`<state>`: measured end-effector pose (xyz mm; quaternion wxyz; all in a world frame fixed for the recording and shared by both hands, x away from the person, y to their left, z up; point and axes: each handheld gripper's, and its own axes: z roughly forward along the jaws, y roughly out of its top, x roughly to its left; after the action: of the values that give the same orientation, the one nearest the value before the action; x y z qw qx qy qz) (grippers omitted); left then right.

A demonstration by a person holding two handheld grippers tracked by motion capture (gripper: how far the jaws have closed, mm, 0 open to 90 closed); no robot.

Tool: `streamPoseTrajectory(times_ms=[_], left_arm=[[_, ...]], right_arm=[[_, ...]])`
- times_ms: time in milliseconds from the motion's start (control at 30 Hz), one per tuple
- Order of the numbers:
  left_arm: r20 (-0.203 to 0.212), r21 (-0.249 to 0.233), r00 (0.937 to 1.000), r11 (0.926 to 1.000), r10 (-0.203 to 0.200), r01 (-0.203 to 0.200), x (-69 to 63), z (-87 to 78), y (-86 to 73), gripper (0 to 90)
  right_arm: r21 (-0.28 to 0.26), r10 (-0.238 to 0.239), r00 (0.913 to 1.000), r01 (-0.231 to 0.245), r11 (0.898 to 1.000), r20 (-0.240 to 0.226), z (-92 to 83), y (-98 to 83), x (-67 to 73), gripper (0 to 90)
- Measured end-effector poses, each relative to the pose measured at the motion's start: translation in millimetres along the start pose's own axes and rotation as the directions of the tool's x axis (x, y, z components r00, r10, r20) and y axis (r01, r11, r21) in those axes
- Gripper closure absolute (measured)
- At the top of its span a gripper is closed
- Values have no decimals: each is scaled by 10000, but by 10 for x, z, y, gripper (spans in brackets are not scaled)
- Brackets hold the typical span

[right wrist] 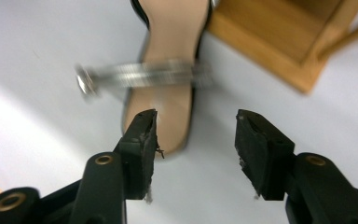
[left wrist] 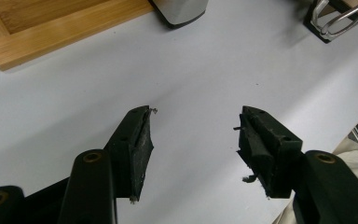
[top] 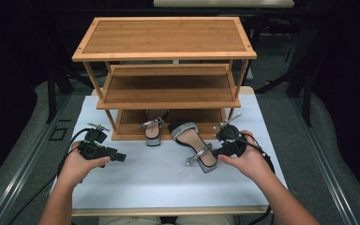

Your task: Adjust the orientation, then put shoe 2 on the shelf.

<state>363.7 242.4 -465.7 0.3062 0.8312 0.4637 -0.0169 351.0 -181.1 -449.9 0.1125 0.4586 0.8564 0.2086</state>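
Observation:
Two silver-strapped heeled sandals lie in front of a wooden three-tier shoe rack. One sandal rests half on the bottom shelf. The other sandal lies on the white table with its heel toward me. My right gripper is open just right of that heel. In the right gripper view the open jaws frame the sandal's heel end and its ankle strap, without touching. My left gripper is open and holds nothing, over bare table, left of both sandals.
The rack's bottom corner is near the left gripper, with a sandal heel beside it. The rack's top and middle shelves are bare. The white table has free room in front. Dark floor surrounds the table.

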Motion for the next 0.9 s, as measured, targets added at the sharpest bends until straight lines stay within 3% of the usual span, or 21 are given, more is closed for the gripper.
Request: streamPoseTrajectory(times_ms=[133,200,300,367,567,600,633,667,700,733,767,800,833,900], left_arm=[[-44,58,10000,10000,-13,13,5,8,5,440],[-42,70,10000,10000,-18,18,11,18,5,440],[-17,60,10000,10000,1,0,6,23,9,441],[-34,41,10000,10000,-6,7,5,26,12,440],[-24,121,10000,9999,-12,12,19,37,13,440],[-16,115,10000,9999,-9,9,21,35,11,440],[-25,83,10000,10000,-20,20,23,33,8,440],[-17,68,10000,10000,-39,39,23,30,6,440],[-35,51,10000,10000,-40,40,23,28,3,440],[-44,52,10000,10000,-41,41,23,25,2,440],[-38,38,10000,10000,-44,45,23,24,1,440],[-37,35,10000,10000,-39,39,22,23,1,441],[-42,31,10000,10000,-41,41,20,22,1,440],[-20,37,10000,10000,-32,32,17,19,3,441]], right_arm=[[356,28,9997,-20,9994,-224,63,-173,-20,488],[1005,34,9989,13,9949,-465,197,-297,-22,483],[1202,-259,9970,346,9921,-730,350,-362,-12,482],[1198,-237,9960,340,9922,-859,388,-369,4,482],[448,-468,9937,516,9977,-1020,500,-315,114,495],[490,-477,9966,511,9975,-676,504,-298,151,489],[463,-453,9950,496,9977,-892,514,-288,165,486],[637,-489,9980,514,9966,-405,505,-275,200,486],[482,-447,9930,502,9976,-1090,518,-273,194,487],[731,-530,9975,563,9957,-469,499,-261,237,487],[367,-487,9845,557,9978,-1687,525,-264,230,489],[387,-517,9848,589,9975,-1656,522,-256,267,489],[611,-684,9948,730,9955,-749,503,-240,330,489],[415,-680,9851,754,9963,-1578,524,-222,380,485]])
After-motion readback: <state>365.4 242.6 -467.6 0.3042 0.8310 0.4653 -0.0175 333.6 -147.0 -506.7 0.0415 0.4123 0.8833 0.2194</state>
